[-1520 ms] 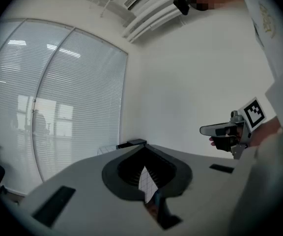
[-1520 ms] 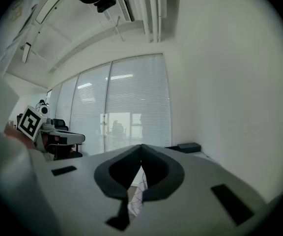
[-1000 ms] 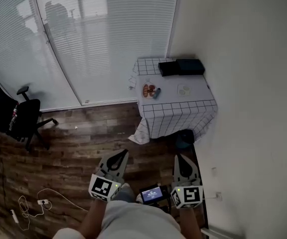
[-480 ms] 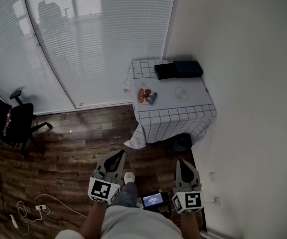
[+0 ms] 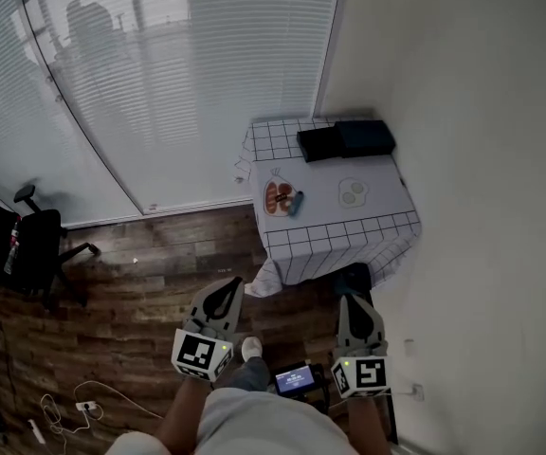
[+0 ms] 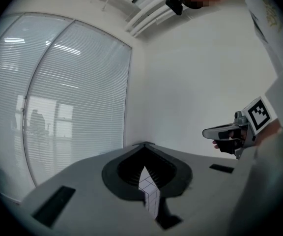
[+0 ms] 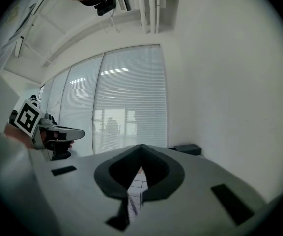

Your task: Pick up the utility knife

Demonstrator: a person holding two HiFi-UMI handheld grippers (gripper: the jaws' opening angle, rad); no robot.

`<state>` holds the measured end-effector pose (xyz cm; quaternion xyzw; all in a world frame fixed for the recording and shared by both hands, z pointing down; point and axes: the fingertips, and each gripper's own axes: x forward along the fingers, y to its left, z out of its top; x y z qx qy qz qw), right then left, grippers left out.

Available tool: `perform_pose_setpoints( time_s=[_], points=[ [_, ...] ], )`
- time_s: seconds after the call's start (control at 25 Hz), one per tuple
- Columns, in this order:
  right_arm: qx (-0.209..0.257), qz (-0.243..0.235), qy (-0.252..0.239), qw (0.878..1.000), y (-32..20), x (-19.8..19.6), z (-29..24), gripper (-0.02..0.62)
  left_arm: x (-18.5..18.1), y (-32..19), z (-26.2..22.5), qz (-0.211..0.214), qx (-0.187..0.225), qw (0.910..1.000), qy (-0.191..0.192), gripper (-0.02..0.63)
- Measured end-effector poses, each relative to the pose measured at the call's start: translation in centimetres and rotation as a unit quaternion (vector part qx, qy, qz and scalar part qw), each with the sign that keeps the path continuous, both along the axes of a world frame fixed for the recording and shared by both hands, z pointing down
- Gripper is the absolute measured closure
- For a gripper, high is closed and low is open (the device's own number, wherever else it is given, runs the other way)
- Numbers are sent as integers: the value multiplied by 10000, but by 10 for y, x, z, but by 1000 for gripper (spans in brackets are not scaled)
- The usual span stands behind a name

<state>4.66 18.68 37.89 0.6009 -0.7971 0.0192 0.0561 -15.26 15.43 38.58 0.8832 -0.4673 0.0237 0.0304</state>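
Observation:
A small table (image 5: 368, 221) under a checked white cloth stands in the room's corner, well ahead of me. On it lies an orange plate (image 5: 278, 197), and a small blue thing (image 5: 296, 203), too small to tell apart, rests against the plate's right edge. My left gripper (image 5: 226, 288) and right gripper (image 5: 352, 301) are held level over the wooden floor, both short of the table. Each is shut with nothing between its jaws. A strip of the checked cloth shows through the left gripper's (image 6: 144, 144) closed jaws and through the right gripper's (image 7: 141, 145).
Two black boxes (image 5: 344, 138) sit at the table's back, a white dish (image 5: 352, 194) to its right. A dark bag (image 5: 354, 278) lies under the table. An office chair (image 5: 36, 245) stands left, cables (image 5: 83, 406) on the floor. Blinds ahead, white wall right.
Both grippers have moved forward across the floor toward the table, which now looks nearer and larger. A shoe has come into view between them. The jaws have stayed shut.

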Motion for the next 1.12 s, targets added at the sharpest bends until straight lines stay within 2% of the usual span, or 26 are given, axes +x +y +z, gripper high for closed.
perform_pose_setpoints(
  time_s=[0.32,0.48,0.6,0.8,1.12],
  points=[
    [91,126,-146,9998,-57,-6,-3,589,-6,-58,0,29,-64,9999,108,598],
    [109,205,-119,9997,-74,-12,-10,589,4,-66,-13,445,172,9986,209,598],
    [125,242,-101,9996,-84,-14,-12,588,7,-80,-9,619,30,9978,215,598],
    [81,380,-62,9992,-93,-7,-11,589,3,-99,-1,620,-297,9969,389,599],
    [86,366,-68,9993,-126,5,-6,589,14,-129,3,653,-328,9967,349,599]
  ],
)
